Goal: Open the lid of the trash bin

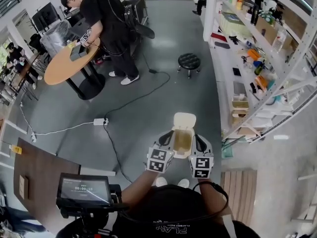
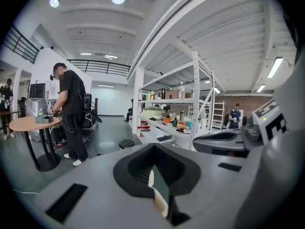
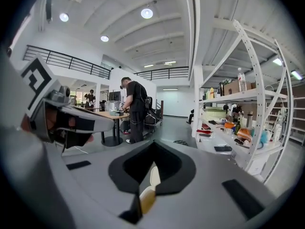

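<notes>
On my head view the trash bin point(image 1: 182, 143) sits on the grey floor just below centre, right ahead of my feet. Its cream lid point(image 1: 184, 119) is already tipped up and back at the bin's 12 o'clock edge, so the inside lies open. The left gripper point(image 1: 167, 136) lies along the bin's 9 o'clock side and the right gripper point(image 1: 199, 141) along its 3 o'clock side, both pointing toward 12 o'clock and held about level. In each gripper view the jaws are clenched together on nothing, leaving only a thin slit below the dark notch. A cream strip of the bin shows through that slit in both. Farther out, a black stool point(image 1: 188, 61) stands at 12 o'clock, a white shelving rack point(image 1: 257, 78) runs along the 2 o'clock side, and a person point(image 1: 106, 26) bends over a round table point(image 1: 62, 66) at 10 o'clock.
</notes>
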{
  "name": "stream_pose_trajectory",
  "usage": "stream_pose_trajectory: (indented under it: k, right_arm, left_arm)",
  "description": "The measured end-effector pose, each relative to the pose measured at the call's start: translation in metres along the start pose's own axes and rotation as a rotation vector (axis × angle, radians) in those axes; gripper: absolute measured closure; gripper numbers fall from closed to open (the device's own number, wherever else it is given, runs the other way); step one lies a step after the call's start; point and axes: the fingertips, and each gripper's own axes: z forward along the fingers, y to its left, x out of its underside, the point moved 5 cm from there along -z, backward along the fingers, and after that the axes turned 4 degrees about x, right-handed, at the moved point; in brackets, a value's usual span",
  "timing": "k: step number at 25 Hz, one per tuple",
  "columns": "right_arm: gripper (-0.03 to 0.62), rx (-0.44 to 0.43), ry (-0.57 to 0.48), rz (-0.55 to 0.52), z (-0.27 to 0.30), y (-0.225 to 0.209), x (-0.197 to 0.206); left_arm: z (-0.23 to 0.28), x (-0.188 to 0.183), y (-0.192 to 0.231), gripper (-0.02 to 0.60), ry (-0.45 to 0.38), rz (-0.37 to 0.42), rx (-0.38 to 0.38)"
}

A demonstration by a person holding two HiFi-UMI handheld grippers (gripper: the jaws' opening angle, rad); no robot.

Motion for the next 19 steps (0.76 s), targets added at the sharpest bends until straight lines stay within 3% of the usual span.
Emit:
stream_pose_trajectory:
  k: [19]
  right_arm:
    - [0.594,-0.006,-0.072,-0.054,-0.001,0.026,-0.021]
  left_arm:
    - [-0.025,-0.012,0.019,0.584,-0.059,0.016,-0.035]
